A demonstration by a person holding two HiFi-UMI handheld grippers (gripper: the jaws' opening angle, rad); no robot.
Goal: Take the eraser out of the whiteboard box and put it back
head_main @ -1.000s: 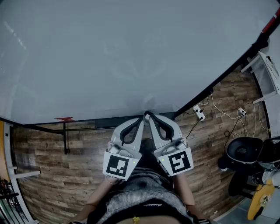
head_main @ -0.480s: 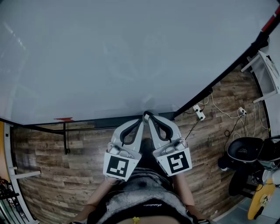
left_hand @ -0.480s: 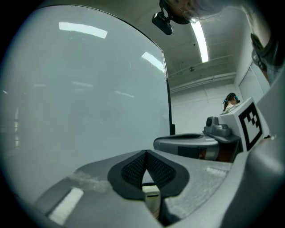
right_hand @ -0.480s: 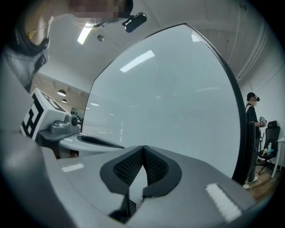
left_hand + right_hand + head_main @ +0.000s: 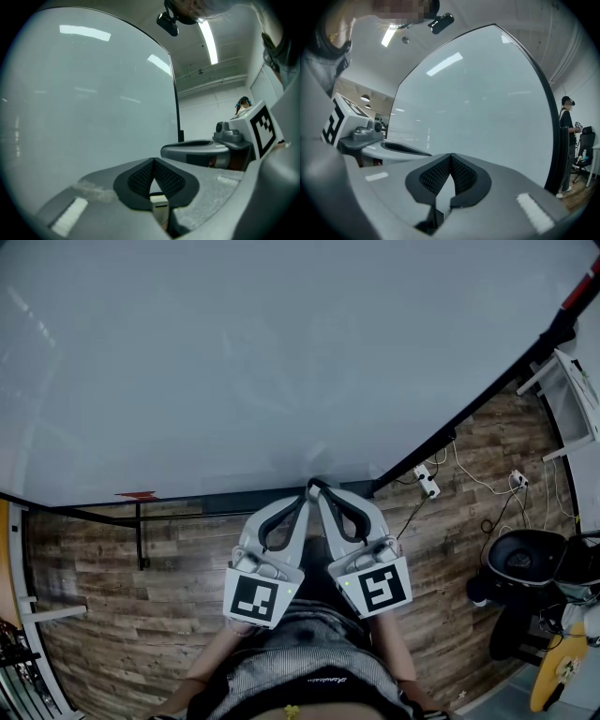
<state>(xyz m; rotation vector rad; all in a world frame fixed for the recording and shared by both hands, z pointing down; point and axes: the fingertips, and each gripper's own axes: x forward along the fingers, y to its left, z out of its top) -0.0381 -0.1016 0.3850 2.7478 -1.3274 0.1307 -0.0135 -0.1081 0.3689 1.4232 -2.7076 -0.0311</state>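
Note:
A big whiteboard (image 5: 262,362) fills the head view, with a dark tray strip (image 5: 234,502) along its bottom edge. No eraser shows in any view. My left gripper (image 5: 306,493) and right gripper (image 5: 317,489) are held side by side, their tips almost touching each other just below the tray strip. In the left gripper view the left gripper (image 5: 153,162) is shut with nothing between its pads, facing the board. The right gripper (image 5: 450,157) is likewise shut and empty in its own view. Each gripper sees the other beside it.
A small red thing (image 5: 138,494) sits at the board's lower left edge. A black stand bar (image 5: 141,535) hangs below it. On the wood floor (image 5: 112,615) lie a power strip (image 5: 427,482) and cables; a black chair (image 5: 525,563) stands right. A person (image 5: 568,140) stands beyond the board.

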